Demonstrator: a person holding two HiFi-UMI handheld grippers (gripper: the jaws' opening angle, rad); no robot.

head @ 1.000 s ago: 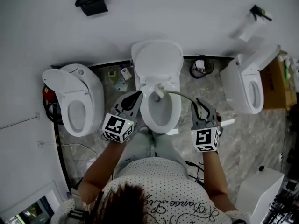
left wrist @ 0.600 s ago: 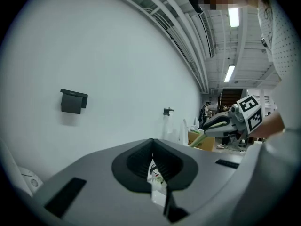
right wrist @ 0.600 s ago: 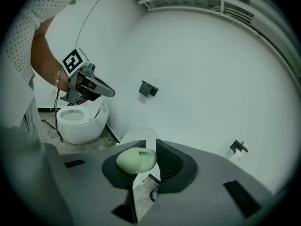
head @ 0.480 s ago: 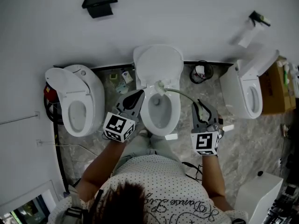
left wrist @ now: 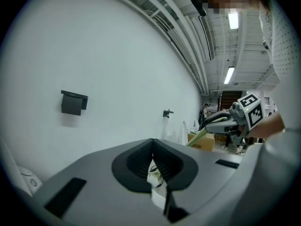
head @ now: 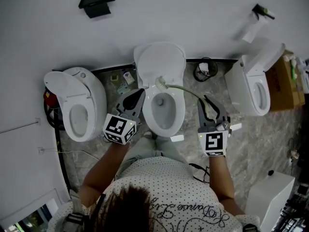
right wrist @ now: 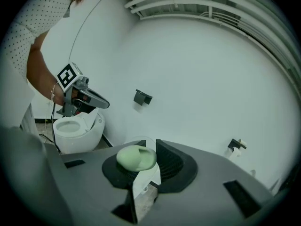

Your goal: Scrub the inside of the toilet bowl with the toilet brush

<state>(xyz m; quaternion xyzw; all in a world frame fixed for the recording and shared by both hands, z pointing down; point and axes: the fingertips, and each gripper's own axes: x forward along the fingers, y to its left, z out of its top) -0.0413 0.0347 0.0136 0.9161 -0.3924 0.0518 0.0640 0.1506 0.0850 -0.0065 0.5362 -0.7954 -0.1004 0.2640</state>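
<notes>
The middle toilet (head: 179, 111) stands open with its lid (head: 159, 62) raised against the wall. A pale green toilet brush handle (head: 186, 92) arcs from my right gripper (head: 206, 103) to the brush head (head: 161, 84) at the back rim of the bowl. My right gripper is shut on the handle's rounded end (right wrist: 136, 158), just right of the bowl. The left gripper (head: 139, 95) hovers at the bowl's left edge, shut with nothing in it. From the left gripper view, the right gripper (left wrist: 225, 122) and the green handle (left wrist: 199, 137) show ahead.
A second open toilet (head: 77, 105) stands at the left and a third (head: 253, 88) at the right, beside a cardboard box (head: 282, 81). A black holder (head: 96, 1) and a paper roll holder (head: 258, 18) hang on the wall. Coiled cable (head: 205, 69) lies behind; a white cabinet (head: 268, 197) stands at lower right.
The brush head has moved from inside the bowl back toward the rear rim by the hinge. Both grippers stay shut beside the bowl.
</notes>
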